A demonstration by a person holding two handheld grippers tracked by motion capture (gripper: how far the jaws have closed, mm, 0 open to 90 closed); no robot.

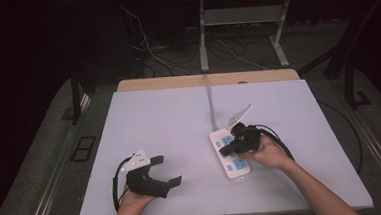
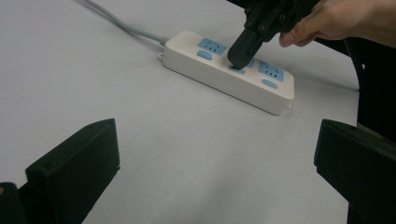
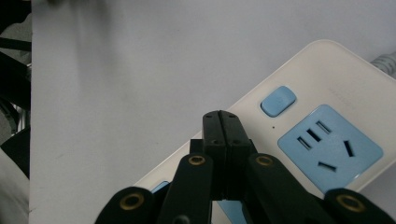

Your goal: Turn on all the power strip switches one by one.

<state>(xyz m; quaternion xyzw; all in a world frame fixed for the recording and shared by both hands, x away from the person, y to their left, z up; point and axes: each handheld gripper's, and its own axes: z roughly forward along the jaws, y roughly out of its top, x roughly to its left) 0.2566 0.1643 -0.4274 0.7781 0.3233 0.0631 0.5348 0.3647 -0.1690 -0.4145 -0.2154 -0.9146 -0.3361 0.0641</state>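
A white power strip [image 1: 238,167] with blue sockets and blue buttons lies right of centre on the white table [image 1: 169,124]. Its grey cable [image 1: 210,101] runs toward the far edge. My right gripper [image 1: 224,150] is shut with nothing between its jaws, and its joined tips rest on the strip's middle. In the left gripper view the right gripper [image 2: 238,58] comes down on a blue button between two sockets of the strip [image 2: 219,77]. In the right gripper view the closed tips [image 3: 221,122] sit beside a blue button [image 3: 278,100] and a socket [image 3: 329,148]. My left gripper [image 1: 167,170] hovers open near the front left, pointing at the strip.
A wooden strip [image 1: 207,80] borders the table's far edge. Beyond it on the dark floor are loose cables [image 1: 150,55] and the metal legs of another table [image 1: 203,36]. The left gripper's black cable [image 1: 116,184] loops near the front edge.
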